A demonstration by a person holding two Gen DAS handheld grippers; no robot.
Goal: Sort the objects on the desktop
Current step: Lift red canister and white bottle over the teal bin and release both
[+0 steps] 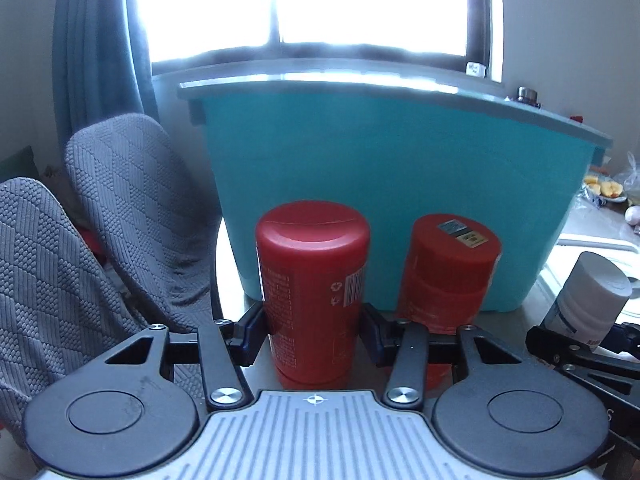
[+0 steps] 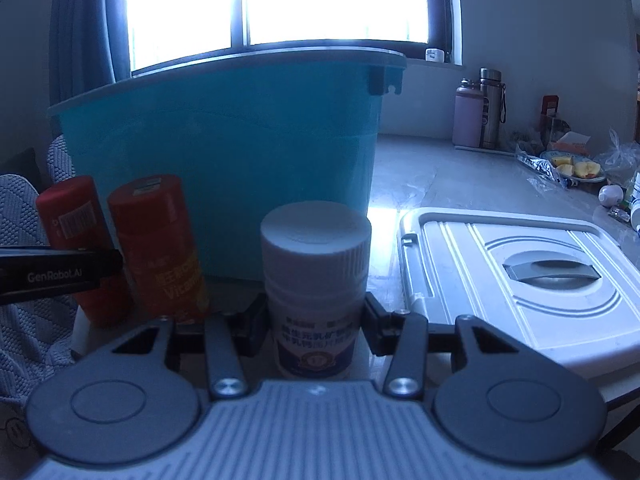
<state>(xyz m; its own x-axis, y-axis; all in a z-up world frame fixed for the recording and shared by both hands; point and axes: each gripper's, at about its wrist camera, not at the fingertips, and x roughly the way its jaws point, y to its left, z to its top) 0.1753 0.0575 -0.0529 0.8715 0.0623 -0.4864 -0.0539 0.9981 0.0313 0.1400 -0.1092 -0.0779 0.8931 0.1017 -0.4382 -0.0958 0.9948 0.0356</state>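
Red canister clamped upright between the pads of the left tool, base down near the surface, barcode on its right side. White pill bottle likewise gripped upright in the right tool, ribbed cap up, blue label facing the camera. Just right of the red canister, free of either tool: an orange vitamin tube, upright, small sticker on its cap. Seen from the right wrist, same pair standing side by side at left, with the left tool's black finger crossing in front of the red one. Right of the pill bottle, flat on the surface: a white bin lid with a grey handle. Directly behind the three containers: a teal plastic bin, open-topped, wall close to the orange tube. Further back on the right: two flasks and a plate of cut fruit. At left, grey-covered chairs; behind everything, a bright window.
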